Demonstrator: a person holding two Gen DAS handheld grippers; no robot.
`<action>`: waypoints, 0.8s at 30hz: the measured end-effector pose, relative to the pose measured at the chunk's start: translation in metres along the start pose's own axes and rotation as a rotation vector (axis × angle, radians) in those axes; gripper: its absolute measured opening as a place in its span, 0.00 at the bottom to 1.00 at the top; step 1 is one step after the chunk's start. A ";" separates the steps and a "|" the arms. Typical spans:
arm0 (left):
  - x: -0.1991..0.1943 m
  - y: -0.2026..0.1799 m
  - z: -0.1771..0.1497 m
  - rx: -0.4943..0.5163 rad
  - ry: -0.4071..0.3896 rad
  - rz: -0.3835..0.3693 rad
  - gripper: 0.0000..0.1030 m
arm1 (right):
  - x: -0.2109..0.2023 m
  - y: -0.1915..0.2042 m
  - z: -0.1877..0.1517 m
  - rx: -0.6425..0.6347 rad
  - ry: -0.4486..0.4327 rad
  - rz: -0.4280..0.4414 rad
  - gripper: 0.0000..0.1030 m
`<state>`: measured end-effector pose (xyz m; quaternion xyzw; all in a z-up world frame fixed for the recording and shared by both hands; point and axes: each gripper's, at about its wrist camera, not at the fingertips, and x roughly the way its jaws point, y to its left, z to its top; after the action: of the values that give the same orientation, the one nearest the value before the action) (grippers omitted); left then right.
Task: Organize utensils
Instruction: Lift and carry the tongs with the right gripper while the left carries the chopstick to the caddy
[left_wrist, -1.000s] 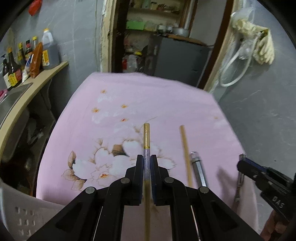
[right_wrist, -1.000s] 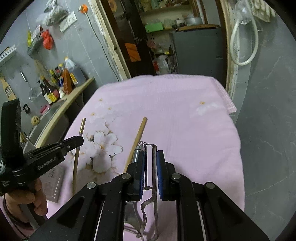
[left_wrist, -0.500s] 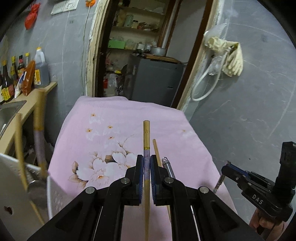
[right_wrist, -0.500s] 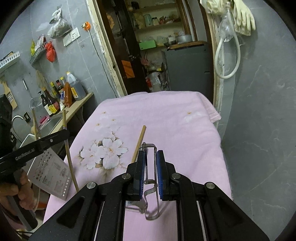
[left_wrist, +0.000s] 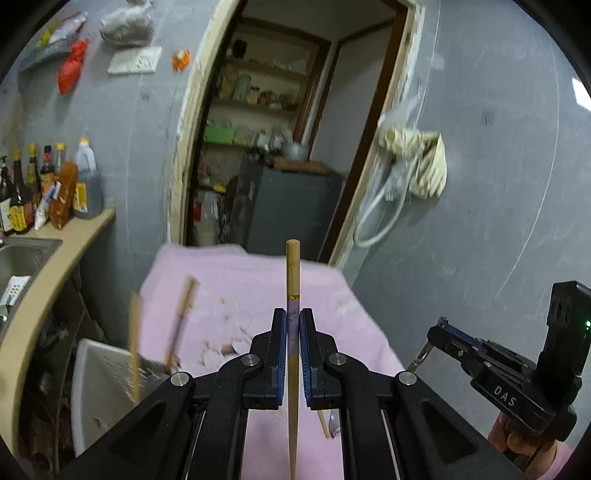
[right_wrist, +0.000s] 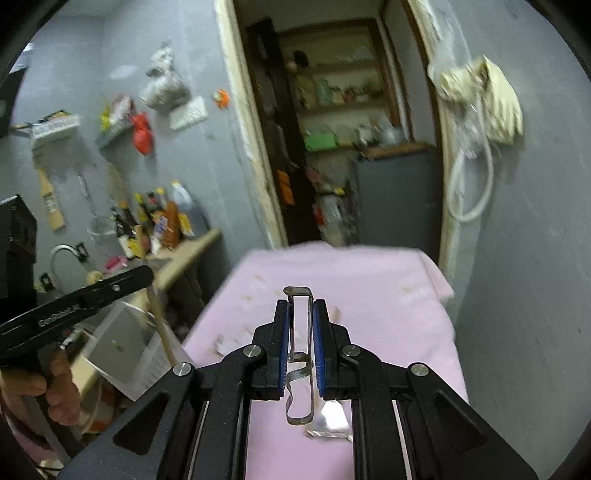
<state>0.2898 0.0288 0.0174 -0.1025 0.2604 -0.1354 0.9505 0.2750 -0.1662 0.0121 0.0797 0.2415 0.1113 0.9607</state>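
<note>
Left hand-held gripper (left_wrist: 292, 334) clamped on one chopstick (left_wrist: 292, 280), right hand-held gripper (right_wrist: 300, 332) on a metal peeler (right_wrist: 300, 354); both above the pink-covered desk (left_wrist: 332, 295), near the white basket (left_wrist: 99, 384) (probable destination).

Dim, even indoor light; strong fisheye curvature with black corners; motion blur smears the background, especially the right wrist view.

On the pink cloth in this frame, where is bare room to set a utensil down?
The far half of the pink cloth, up to its doorway edge, lies bare, as does its right side. Crowded: the near strip under the jaws, with a chopstick and metal utensil, and the left edge by the white basket.
</note>
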 end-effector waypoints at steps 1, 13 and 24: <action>-0.006 0.003 0.004 -0.003 -0.015 0.001 0.07 | -0.003 0.008 0.007 -0.010 -0.018 0.020 0.11; -0.089 0.036 0.049 0.025 -0.226 0.112 0.07 | -0.023 0.109 0.053 -0.143 -0.198 0.165 0.11; -0.119 0.071 0.046 -0.018 -0.330 0.165 0.07 | -0.009 0.160 0.054 -0.170 -0.197 0.281 0.11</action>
<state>0.2297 0.1386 0.0927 -0.1100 0.1094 -0.0361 0.9872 0.2654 -0.0201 0.0966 0.0420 0.1226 0.2560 0.9579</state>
